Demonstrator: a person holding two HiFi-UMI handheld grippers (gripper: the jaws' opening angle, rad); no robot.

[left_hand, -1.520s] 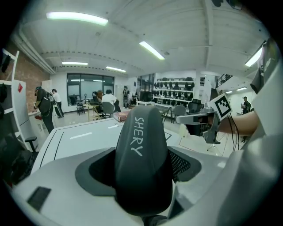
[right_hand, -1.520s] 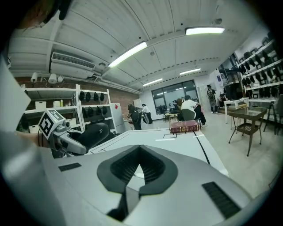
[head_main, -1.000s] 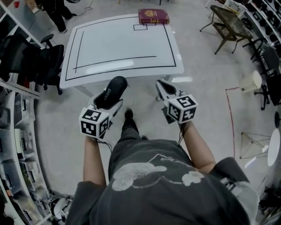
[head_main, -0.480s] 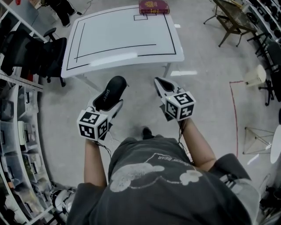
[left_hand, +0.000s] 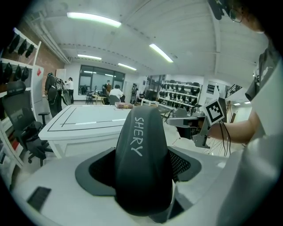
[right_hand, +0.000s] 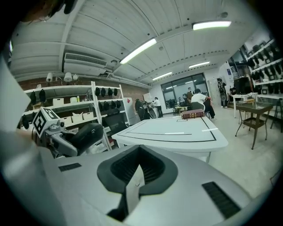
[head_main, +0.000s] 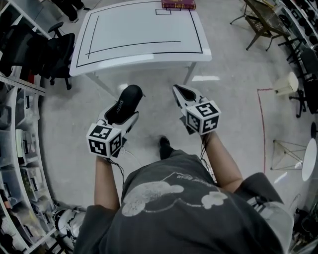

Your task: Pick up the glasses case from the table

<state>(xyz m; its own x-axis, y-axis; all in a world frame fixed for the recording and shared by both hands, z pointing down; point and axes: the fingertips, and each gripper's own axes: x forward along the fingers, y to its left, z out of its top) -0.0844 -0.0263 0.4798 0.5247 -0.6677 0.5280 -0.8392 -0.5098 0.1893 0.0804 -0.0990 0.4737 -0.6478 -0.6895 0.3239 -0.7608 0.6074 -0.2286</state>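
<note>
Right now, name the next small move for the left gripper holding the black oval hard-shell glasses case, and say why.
Probably just steady the left gripper and leave its jaws clamped: the black oval glasses case sits between them, already lifted clear of the white table, over the floor, so opening would drop it. The right gripper is shut and empty.

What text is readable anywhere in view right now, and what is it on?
"SHERY": white lettering on the black glasses case.
Red book on the table: cover print too small to read.
Person's shirt: print too blurred to read.
</note>
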